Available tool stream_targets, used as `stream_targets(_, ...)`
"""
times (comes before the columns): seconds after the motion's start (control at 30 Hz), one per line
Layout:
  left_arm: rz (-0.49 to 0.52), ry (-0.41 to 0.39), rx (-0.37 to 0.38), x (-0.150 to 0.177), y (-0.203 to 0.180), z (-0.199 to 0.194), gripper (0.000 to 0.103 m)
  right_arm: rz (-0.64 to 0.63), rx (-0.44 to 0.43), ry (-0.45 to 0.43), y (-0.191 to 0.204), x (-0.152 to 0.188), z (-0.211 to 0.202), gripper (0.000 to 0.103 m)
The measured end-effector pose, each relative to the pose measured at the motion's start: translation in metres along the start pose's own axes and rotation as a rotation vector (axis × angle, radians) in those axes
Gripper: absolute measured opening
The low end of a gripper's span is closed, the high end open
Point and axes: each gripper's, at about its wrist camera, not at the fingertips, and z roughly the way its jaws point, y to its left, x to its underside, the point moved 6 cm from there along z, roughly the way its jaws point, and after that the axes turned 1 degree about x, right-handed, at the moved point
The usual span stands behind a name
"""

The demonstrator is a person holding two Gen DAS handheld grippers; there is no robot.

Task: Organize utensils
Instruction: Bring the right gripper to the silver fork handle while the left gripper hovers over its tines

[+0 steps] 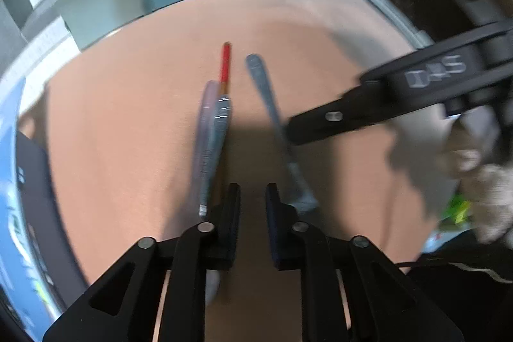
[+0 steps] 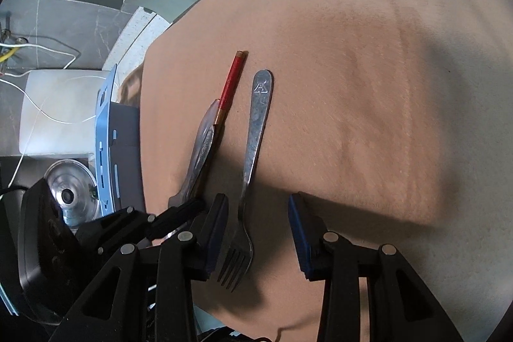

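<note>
Fork (image 2: 253,162) lies flat on the tan cloth-covered surface (image 2: 368,85), long axis running straight away from the right gripper (image 2: 258,233), tines at the near end, handle tip far. Right gripper is wide open, holding nothing, and straddles the fork's neck just above the tines, fork nearer its left finger. Its fingers sit to either side of the shaft, so closing would pinch across it. Just left of the fork, roughly parallel: red-tipped chopstick (image 2: 229,88) and a patterned steel utensil (image 2: 200,156) touching each other, its head hidden so type unclear. Left gripper (image 1: 253,220) is part open, empty, pointing along the gap between that pair and the fork (image 1: 272,117). Right gripper is nearer the fork.
</note>
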Motion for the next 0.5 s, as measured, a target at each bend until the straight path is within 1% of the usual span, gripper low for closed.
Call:
stream_targets(0.07,-0.023,-0.002,0.056,0.002,-0.008,-0.002,0.015,0.018,-0.014,0.007,-0.001,-0.004,0.000,0.035)
stream_targets(0.13,-0.022,-0.002,0.073,0.004,-0.016,0.000,0.015,0.028,-0.020,0.009,-0.002,-0.008,0.000,0.035)
stream_targets(0.2,-0.021,0.002,0.065,0.003,-0.024,0.006,0.015,0.023,-0.018,0.007,-0.002,-0.012,-0.001,0.035)
stream_targets(0.27,-0.044,0.005,0.056,-0.001,-0.029,0.016,0.015,0.012,-0.011,0.010,-0.001,-0.016,0.000,0.035)
stream_targets(0.33,-0.073,-0.009,0.061,-0.005,-0.029,0.021,0.015,0.001,-0.007,0.015,0.001,-0.019,0.001,0.035)
stream_targets(0.43,-0.089,-0.026,0.054,-0.006,-0.031,0.027,0.015,-0.017,0.001,0.026,0.004,-0.024,0.004,0.035)
stream_targets(0.5,-0.107,-0.051,0.059,-0.006,-0.032,0.030,0.015,-0.028,0.009,0.032,0.006,-0.025,0.006,0.035)
